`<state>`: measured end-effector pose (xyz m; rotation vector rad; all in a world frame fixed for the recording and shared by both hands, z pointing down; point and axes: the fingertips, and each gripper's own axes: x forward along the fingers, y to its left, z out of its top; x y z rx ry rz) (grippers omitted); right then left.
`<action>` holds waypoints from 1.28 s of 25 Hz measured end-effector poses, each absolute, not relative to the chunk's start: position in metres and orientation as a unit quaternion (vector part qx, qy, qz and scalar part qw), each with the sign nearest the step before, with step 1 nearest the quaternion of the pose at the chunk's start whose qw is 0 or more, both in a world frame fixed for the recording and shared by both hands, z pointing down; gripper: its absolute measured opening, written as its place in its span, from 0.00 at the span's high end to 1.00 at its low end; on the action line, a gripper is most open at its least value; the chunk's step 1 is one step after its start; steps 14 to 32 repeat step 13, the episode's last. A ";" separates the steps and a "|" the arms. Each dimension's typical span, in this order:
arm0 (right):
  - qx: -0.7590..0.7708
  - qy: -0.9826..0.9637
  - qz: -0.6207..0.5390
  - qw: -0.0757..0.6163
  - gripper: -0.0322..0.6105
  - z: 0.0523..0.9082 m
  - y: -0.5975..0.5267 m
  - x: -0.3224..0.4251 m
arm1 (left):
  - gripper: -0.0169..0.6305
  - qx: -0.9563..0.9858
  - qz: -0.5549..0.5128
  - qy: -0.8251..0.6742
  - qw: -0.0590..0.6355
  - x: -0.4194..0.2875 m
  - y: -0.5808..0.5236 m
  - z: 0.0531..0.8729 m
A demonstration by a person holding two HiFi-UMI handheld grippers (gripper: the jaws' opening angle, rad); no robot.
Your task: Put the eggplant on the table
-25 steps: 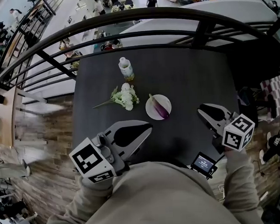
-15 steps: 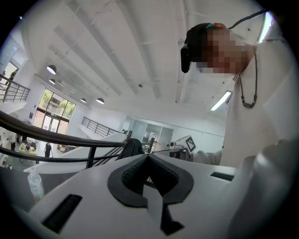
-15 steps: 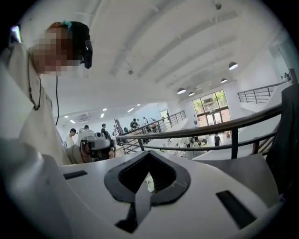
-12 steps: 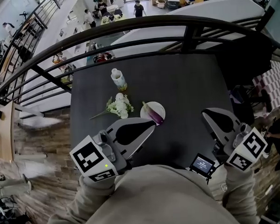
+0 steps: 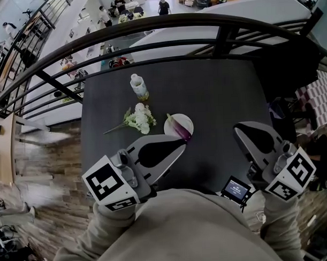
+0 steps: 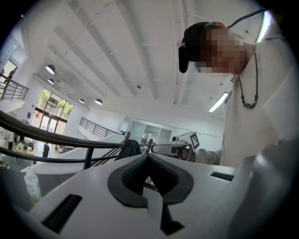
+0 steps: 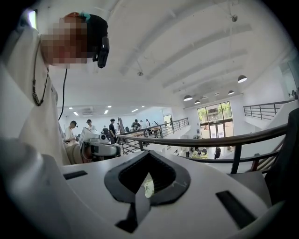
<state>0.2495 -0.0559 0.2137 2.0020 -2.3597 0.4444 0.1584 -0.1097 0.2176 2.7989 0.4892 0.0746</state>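
Eggplant (image 5: 179, 129) lies just as we saw it a second ago, across the plate (image 5: 191, 121) near the middle of the table (image 5: 226, 93), and is not on the tabletop itself. We hold both grippers over the table's near edge, well clear of it.

Our left gripper (image 5: 181, 144) has its jaws pressed together on nothing. In the head view its tip now shows just below the plate, closer than before. Our right gripper (image 5: 237, 129) has moved out to the right side since the earlier frame. Its jaws, slightly parted then, are now fully together and empty.

Left of the plate we see the flowers (image 5: 137, 118), with the bottle (image 5: 139, 86) beyond them, both lying as before. A screen (image 5: 236, 189) sits at the near edge.
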 end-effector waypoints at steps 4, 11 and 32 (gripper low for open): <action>0.636 -0.758 0.142 0.010 0.93 0.212 -0.058 0.249 | 0.97 0.974 0.028 0.167 0.153 0.158 -0.108 0.220; 0.627 -0.768 0.129 0.009 0.93 0.199 -0.068 0.238 | 0.97 0.974 0.026 0.161 0.154 0.151 -0.114 0.223; 0.625 -0.770 0.128 0.010 0.93 0.199 -0.072 0.235 | 0.97 0.975 0.025 0.160 0.155 0.149 -0.118 0.224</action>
